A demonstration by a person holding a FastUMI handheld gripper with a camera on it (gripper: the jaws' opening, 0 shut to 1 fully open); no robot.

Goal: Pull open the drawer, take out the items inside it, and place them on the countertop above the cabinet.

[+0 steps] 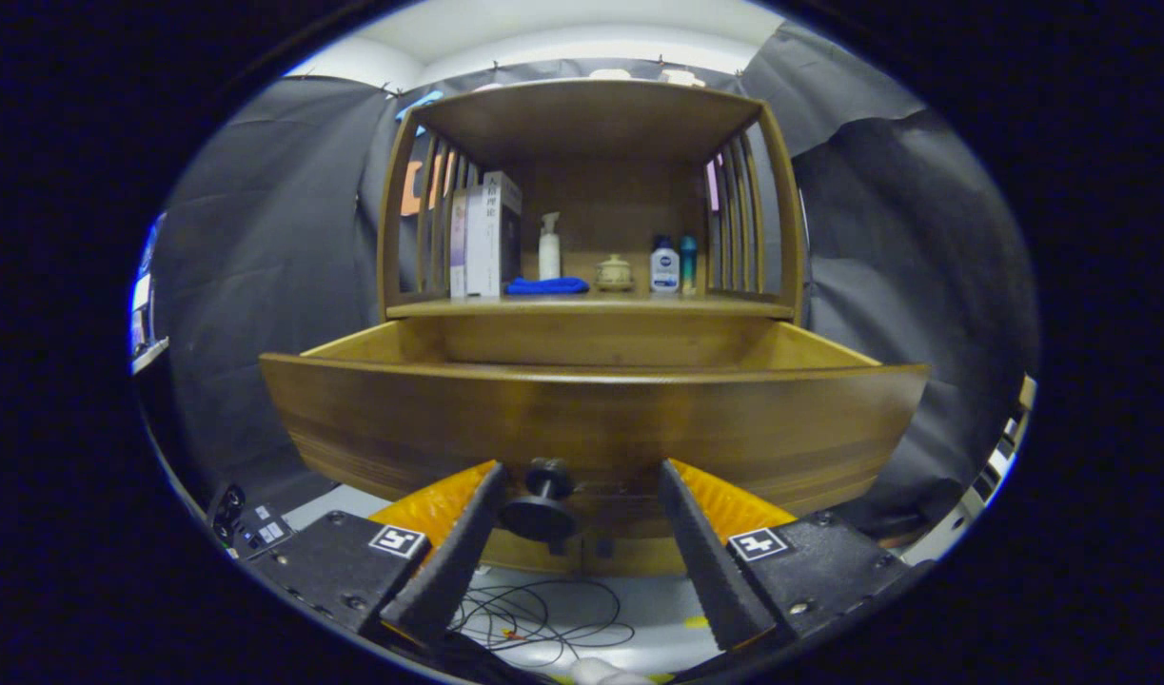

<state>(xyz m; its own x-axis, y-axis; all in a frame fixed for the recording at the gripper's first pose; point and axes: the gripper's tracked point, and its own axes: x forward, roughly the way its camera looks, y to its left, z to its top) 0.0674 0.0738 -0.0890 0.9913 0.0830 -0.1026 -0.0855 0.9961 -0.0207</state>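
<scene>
Drawer is seen pulled well out from under the desk, its front panel just ahead of the hand-held gripper and its knob lying between the two fingers, closer to the left one. The hand-held gripper is spread wide, with nothing held; the left finger may be brushing the knob, though this cannot be told for sure from so low an angle. The inside of the drawer is hidden behind the tall front panel, so the items to be taken out cannot be seen. The opening step is judged done or nearly so, and the next reach is best made by first backing the fingers clear of the knob, then lifting them above the panel's top edge before moving forward, so the panel is not struck and the drawer pushed back in. The gripper should be tilted down over the rim until the contents come into sight, and a grasp chosen only then. On the desk, boxes, a blue cloth and bottles are already standing, so a bare spot near the front edge should be picked for setting items down.
</scene>
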